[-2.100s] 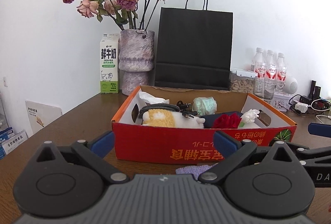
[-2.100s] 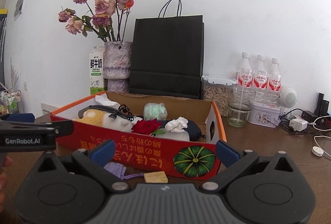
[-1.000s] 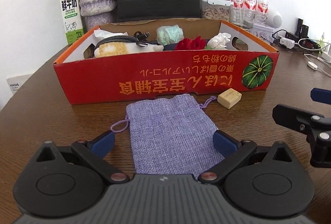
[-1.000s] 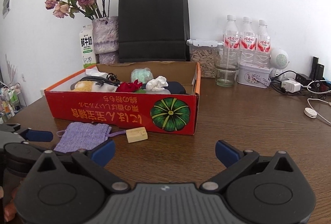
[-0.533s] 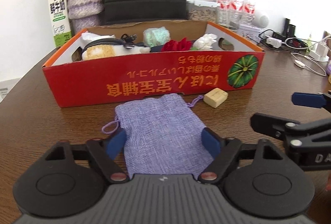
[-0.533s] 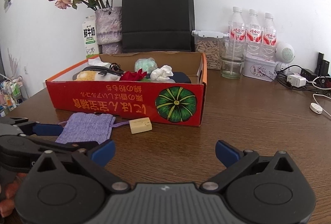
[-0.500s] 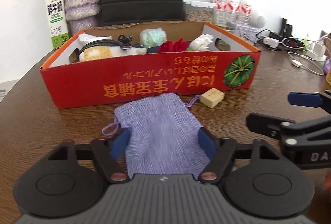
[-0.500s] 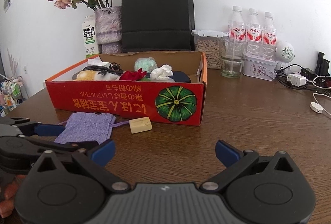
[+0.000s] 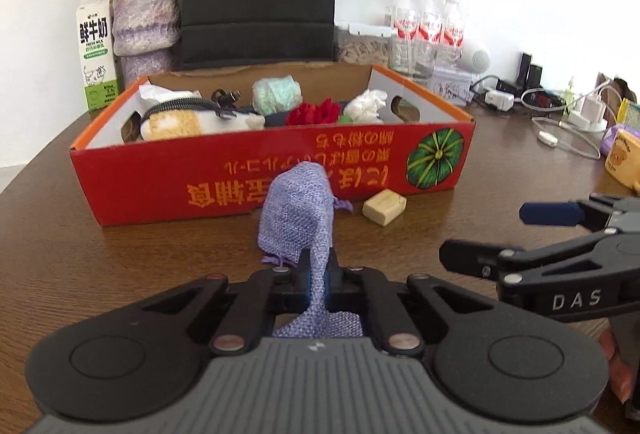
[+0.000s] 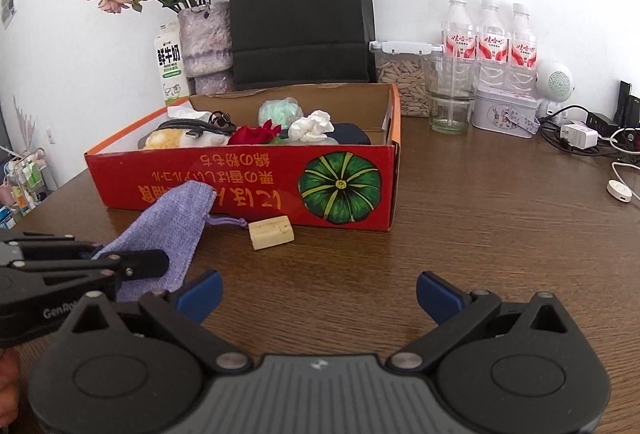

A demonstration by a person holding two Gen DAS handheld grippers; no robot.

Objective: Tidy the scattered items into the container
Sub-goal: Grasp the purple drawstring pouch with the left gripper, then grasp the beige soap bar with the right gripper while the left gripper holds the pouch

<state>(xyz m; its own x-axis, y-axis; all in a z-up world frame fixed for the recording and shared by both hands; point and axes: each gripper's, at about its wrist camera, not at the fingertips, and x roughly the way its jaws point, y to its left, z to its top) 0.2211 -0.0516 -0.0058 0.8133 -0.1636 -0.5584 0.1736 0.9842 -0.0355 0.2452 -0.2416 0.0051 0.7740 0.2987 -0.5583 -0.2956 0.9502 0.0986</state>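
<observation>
Pinching the near end of the lilac drawstring pouch (image 9: pixel 298 218), the left gripper (image 9: pixel 318 276) has just been closing, and its jaws now stand pressed together with the fabric bunched between them at the lower middle of the left wrist view; the rest of the pouch humps upward ahead of the fingers, its far end against the front wall of the red cardboard box (image 9: pixel 160 185). Seen from the right wrist view, the same pouch (image 10: pixel 168 226) slopes from the left gripper (image 10: pixel 132 266) at the left edge of the frame up toward the box (image 10: pixel 248 181). Just right of the pouch, a small tan block (image 9: pixel 384 207) lies on the brown wooden table (image 9: pixel 480 169), close to the box front, which carries a green pumpkin print. Inside the box sit a red flower (image 9: pixel 314 111), a crumpled white tissue (image 9: pixel 366 105) and a pale green bundle (image 9: pixel 276 91). The right gripper (image 10: pixel 318 294) hangs at the bottom of its own view with its blue-padded jaws spread wide over bare tabletop, nothing between them. Behind the box stand a black paper bag (image 10: pixel 300 13) and a vase of dried roses (image 10: pixel 204 37).
</observation>
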